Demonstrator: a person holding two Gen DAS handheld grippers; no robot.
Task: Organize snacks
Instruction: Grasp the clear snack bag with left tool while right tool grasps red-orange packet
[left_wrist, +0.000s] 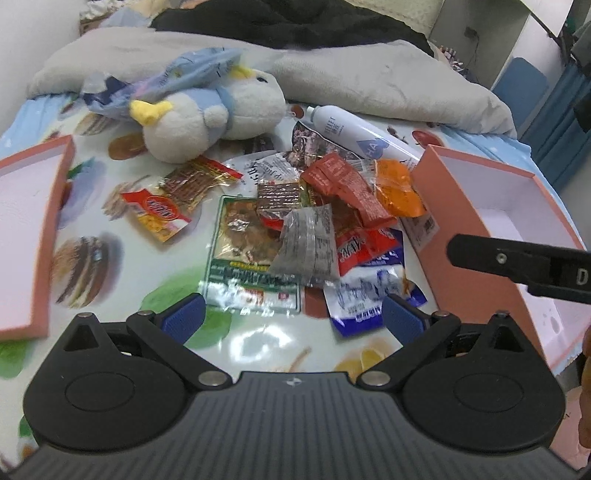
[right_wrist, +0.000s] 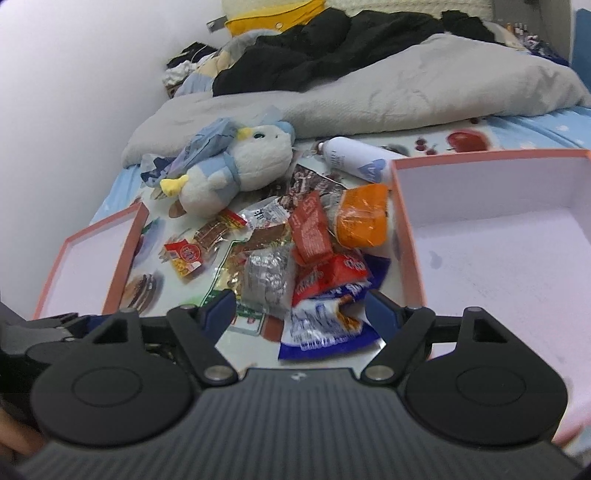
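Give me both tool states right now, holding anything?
Left tool: open, empty, above the snack pile.
Right tool: open, nothing gripped; the blue-and-white packet lies below, between its fingers.

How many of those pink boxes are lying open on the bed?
2. One shallow pink box lies left of the snack pile; a deeper pink box sits on its right. Both look empty.
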